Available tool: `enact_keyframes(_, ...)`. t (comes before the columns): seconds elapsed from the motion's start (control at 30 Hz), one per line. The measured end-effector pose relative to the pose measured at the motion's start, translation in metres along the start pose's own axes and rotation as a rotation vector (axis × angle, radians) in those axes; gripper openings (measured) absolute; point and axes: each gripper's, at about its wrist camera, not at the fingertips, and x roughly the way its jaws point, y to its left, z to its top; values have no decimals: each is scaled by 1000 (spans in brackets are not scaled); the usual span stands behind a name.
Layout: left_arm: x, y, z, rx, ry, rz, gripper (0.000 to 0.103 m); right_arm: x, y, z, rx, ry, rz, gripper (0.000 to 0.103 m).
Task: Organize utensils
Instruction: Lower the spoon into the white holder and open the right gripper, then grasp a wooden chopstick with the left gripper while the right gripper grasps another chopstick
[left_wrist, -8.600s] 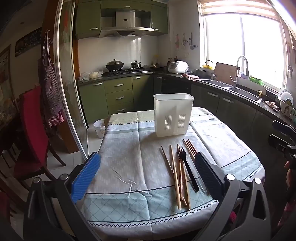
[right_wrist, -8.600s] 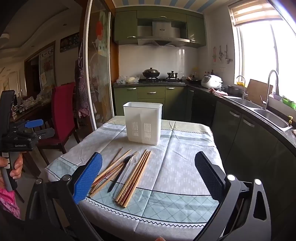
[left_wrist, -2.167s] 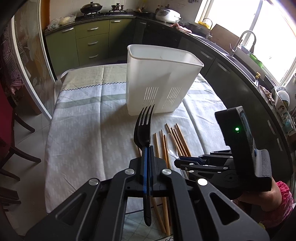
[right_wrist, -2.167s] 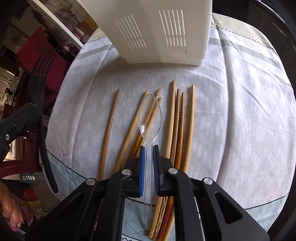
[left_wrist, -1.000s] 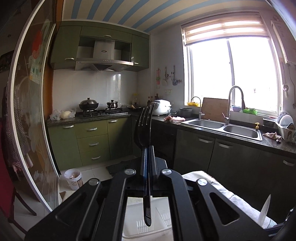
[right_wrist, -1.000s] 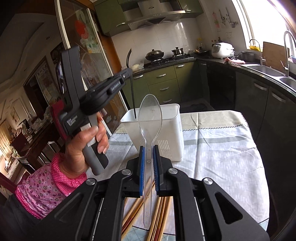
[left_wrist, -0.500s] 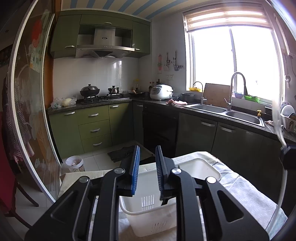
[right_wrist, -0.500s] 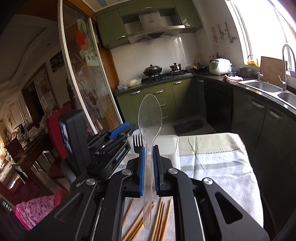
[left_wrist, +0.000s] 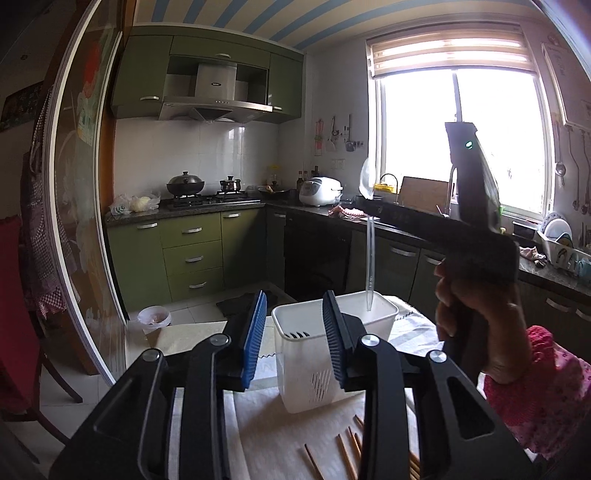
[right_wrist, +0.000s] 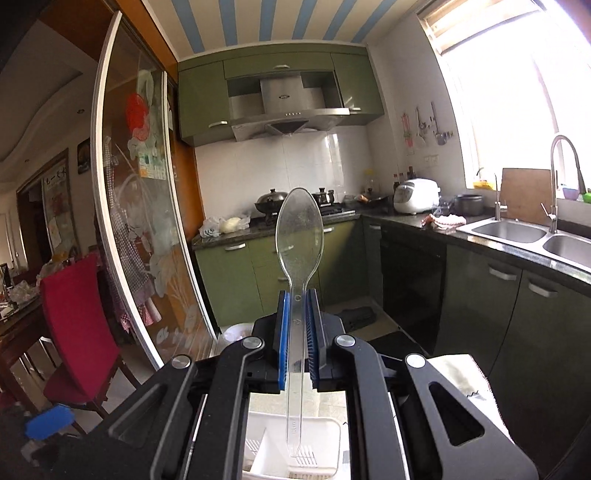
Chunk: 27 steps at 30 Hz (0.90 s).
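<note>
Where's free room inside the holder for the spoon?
The white utensil holder has two compartments. The near one holds the black fork; the far one looks bare, and the clear spoon in the right claw hangs over it. Chopsticks crowd the cloth in front.

A home kitchen is shown: beyond the fingers, green cabinets (left_wrist: 192, 254) are ranged under a steel range hood (left_wrist: 216, 99), and pots are set on a gas stove (left_wrist: 207, 199). To the right of the fingers, a rice cooker (right_wrist: 416, 195), a double sink (right_wrist: 532, 236) with a tall tap and a bright window (left_wrist: 461, 140) are seen, while to the left a red chair (right_wrist: 74, 317) is placed beside a glass sliding door (right_wrist: 144, 221).
</note>
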Motion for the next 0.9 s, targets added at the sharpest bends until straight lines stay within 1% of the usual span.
enact_keyframes(0.07, -8, 2, -2, -4, 7, -12, 31, 8, -6, -8, 25, 30, 6, 10)
enact_keyframes(0.17, -13, 5, -6, -17, 23, -19, 33, 11, -9, -22, 16, 52, 9, 10)
enact_keyframes(0.27, -12, 9, -10, -49, 51, -38, 33, 10, -10, -39, -10, 75, 12, 10)
enact_keyframes(0.37, -12, 10, -15, -67, 68, -44, 34, 8, -5, -54, -52, 87, 0, 12)
enact_keyframes(0.4, -12, 9, -16, -68, 73, -45, 34, 8, -4, -58, -63, 98, -3, 13)
enact_keyframes(0.5, -11, 6, -19, -62, 90, -44, 34, 5, -5, -72, -74, 131, 2, 27)
enact_keyframes(0.57, -9, 4, -20, -55, 112, -42, 35, -1, -6, -76, -75, 131, -2, 28)
enact_keyframes(0.63, -6, 2, -22, -58, 147, -39, 40, -13, -9, -77, -60, 126, 8, 28)
enact_keyframes(0.7, 1, -1, -29, -55, 209, -30, 40, -32, -15, -79, -45, 123, 11, 28)
enact_keyframes(0.77, 13, -7, -38, -45, 300, -6, 40, -50, -23, -80, -32, 129, 5, 28)
enact_keyframes(0.83, 33, -12, -54, -27, 446, 21, 40, -67, -32, -84, -28, 153, -10, 28)
enact_keyframes(0.9, 53, -13, -73, -63, 582, 20, 40, -78, -40, -90, -24, 190, -17, 28)
